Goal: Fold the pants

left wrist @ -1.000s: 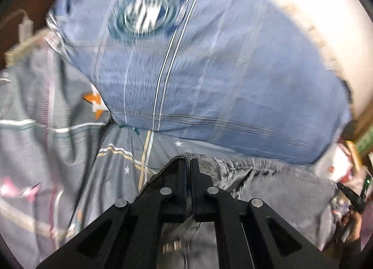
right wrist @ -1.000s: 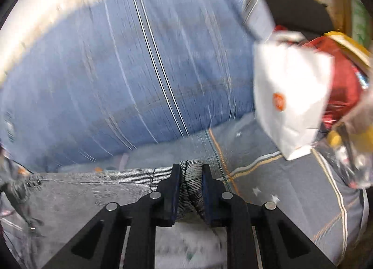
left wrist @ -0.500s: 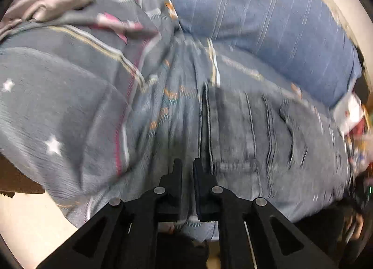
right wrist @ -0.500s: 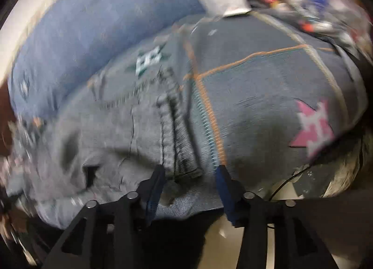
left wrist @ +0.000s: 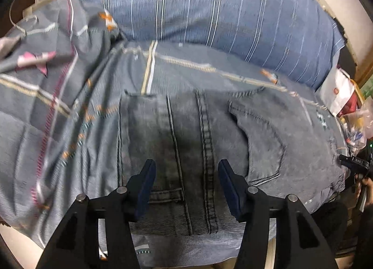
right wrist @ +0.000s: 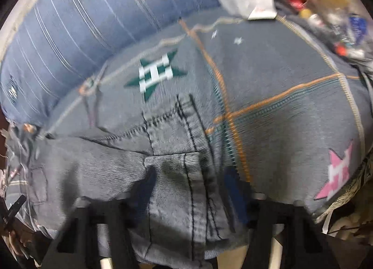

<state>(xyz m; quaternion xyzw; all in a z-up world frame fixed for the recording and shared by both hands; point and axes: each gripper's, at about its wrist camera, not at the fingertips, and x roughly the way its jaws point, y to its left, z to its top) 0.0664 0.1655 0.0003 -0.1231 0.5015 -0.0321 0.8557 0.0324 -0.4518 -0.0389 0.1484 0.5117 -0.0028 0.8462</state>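
Observation:
Grey denim pants [left wrist: 186, 143] lie flat across a grey patterned bedsheet [left wrist: 70, 96], with seams and a back pocket up. My left gripper [left wrist: 186, 182] is open and empty, its fingers spread just above the near edge of the pants. In the right wrist view the pants [right wrist: 177, 175] spread over the bed's front edge. My right gripper [right wrist: 188, 189] is open, its blurred fingers astride the denim edge.
A large blue striped pillow [left wrist: 221, 12] lies behind the pants. A white paper bag [left wrist: 338, 91] and cluttered bottles and packets [right wrist: 338, 17] sit at the right end of the bed. The other gripper [left wrist: 354, 164] shows at the right edge.
Both grippers were shut on the pants' edge a second ago and laid the pants down on the bed. Both have since opened and let go.

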